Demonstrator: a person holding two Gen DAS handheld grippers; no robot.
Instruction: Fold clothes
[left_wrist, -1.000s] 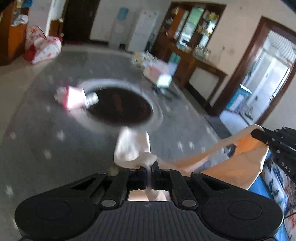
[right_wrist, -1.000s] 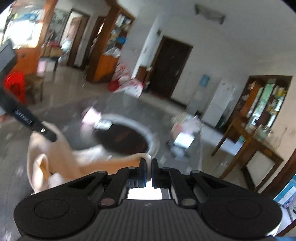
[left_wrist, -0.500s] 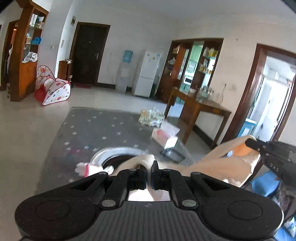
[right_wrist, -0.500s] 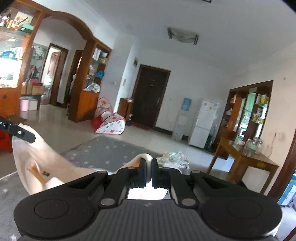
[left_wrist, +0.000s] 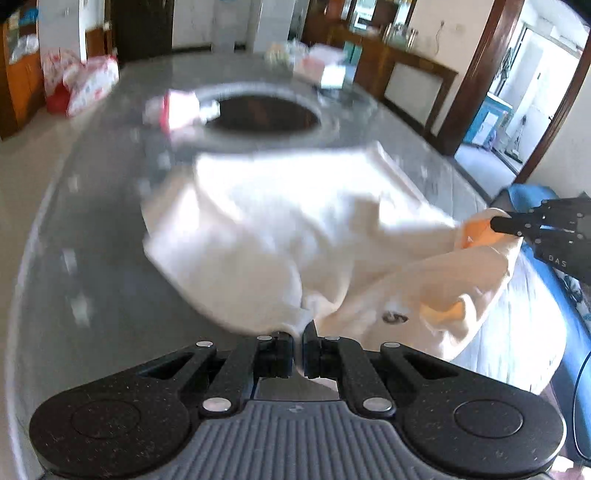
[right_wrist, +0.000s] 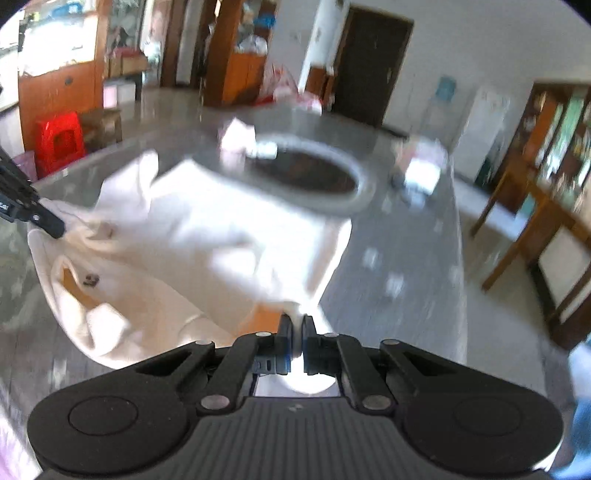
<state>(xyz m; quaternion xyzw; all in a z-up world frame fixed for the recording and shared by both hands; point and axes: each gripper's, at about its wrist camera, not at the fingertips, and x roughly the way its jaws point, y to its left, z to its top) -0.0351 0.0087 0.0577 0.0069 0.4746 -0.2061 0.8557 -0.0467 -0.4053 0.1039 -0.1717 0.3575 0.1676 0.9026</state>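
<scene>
- Your left gripper (left_wrist: 298, 341) and right gripper (right_wrist: 296, 334) are each pinched tight on an edge of the cream garment (left_wrist: 295, 229).
- Soft, light and floppy, it sags between them; grip corners or seams.
- Its far end billows over the grey star rug (left_wrist: 110, 295).

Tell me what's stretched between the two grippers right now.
The cream garment spans the whole gap: the left gripper pinches one edge, the right gripper another. Both wrist views show it, though blurred.

One cream garment (left_wrist: 295, 221), two grippers, one red stool (right_wrist: 59, 140).
</scene>
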